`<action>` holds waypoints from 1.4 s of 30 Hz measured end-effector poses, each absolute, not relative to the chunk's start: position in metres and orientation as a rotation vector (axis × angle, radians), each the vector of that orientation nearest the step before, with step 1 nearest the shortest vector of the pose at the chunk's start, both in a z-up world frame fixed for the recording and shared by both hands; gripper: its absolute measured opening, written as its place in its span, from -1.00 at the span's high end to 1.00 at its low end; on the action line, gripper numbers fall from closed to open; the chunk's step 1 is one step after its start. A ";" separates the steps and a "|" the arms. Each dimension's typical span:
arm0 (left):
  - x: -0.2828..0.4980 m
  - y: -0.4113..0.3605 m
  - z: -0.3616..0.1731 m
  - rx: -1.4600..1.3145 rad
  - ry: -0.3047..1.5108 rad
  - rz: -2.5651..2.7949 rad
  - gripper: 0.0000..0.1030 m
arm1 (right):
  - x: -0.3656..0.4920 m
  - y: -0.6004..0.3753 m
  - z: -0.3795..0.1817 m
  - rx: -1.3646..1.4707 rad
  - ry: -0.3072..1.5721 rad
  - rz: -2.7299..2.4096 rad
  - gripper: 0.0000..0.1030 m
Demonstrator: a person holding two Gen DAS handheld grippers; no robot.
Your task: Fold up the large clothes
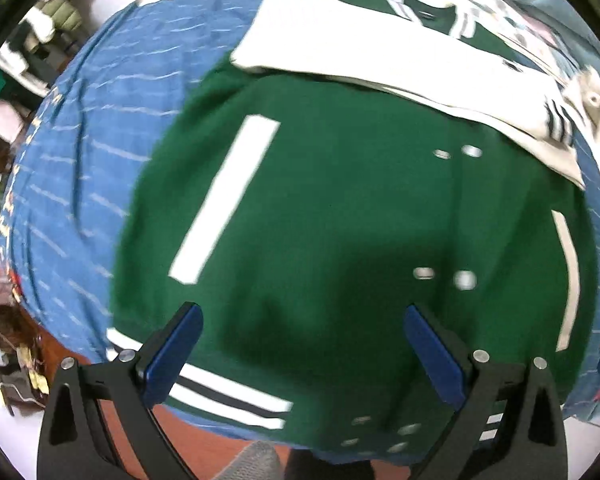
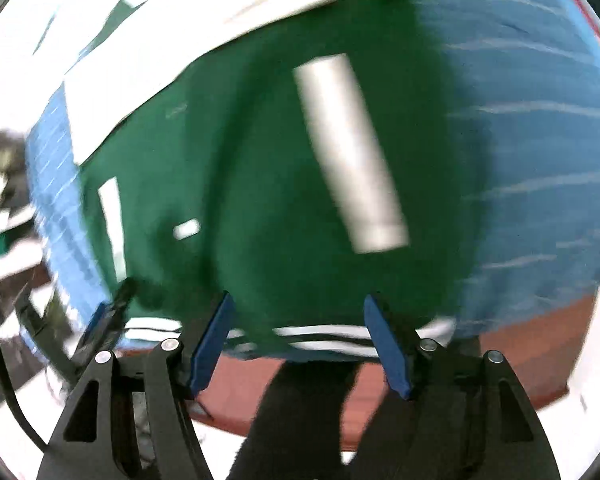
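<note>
A green jacket (image 1: 320, 220) with white pocket stripes, metal snaps and a striped hem lies flat on a blue striped sheet (image 1: 80, 140). One white sleeve (image 1: 360, 60) is folded across its upper part. My left gripper (image 1: 302, 314) hangs above the jacket's lower half, jaws wide apart, nothing between them. In the right wrist view the same jacket (image 2: 240, 180) fills the middle, blurred. My right gripper (image 2: 298, 304) stands open over the striped hem (image 2: 324, 338), holding nothing. The other gripper's finger (image 2: 108, 312) shows at the left.
The sheet covers a table with a reddish-brown edge (image 2: 520, 340). Dark trouser legs (image 2: 300, 420) of the person stand at the near edge. More clothes (image 1: 592, 120) lie at the far right, and cluttered furniture (image 1: 20, 60) stands beyond the table's left side.
</note>
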State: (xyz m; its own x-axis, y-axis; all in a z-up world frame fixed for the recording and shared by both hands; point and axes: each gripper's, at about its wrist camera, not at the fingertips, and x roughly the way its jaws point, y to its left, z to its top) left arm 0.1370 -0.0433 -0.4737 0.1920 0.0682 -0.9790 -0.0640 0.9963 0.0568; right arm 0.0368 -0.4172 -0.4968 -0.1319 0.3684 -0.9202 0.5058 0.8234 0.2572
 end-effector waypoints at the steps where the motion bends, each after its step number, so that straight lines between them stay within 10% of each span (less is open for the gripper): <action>1: 0.139 -0.055 -0.479 0.013 1.375 0.087 -1.00 | 0.032 -0.437 -0.511 0.680 1.764 -0.159 -0.35; 4: 0.137 -0.089 -0.504 0.098 1.399 0.119 -1.00 | 0.026 -0.453 -0.553 0.690 1.842 -0.136 -0.34; 6: 0.134 -0.099 -0.529 0.146 1.441 0.160 -1.00 | 0.019 -0.451 -0.583 0.676 1.895 -0.083 0.33; 8: 0.132 -0.098 -0.542 0.124 1.461 0.186 -1.00 | 0.010 -0.454 -0.607 0.670 1.940 -0.076 0.49; 23: 0.148 -0.136 -0.485 0.274 1.382 0.446 -1.00 | 0.114 -0.566 -0.542 0.614 1.737 0.136 -0.03; 42: 0.176 -0.165 -0.569 0.329 1.402 0.584 -1.00 | 0.256 -0.548 -0.576 0.180 1.666 0.071 0.38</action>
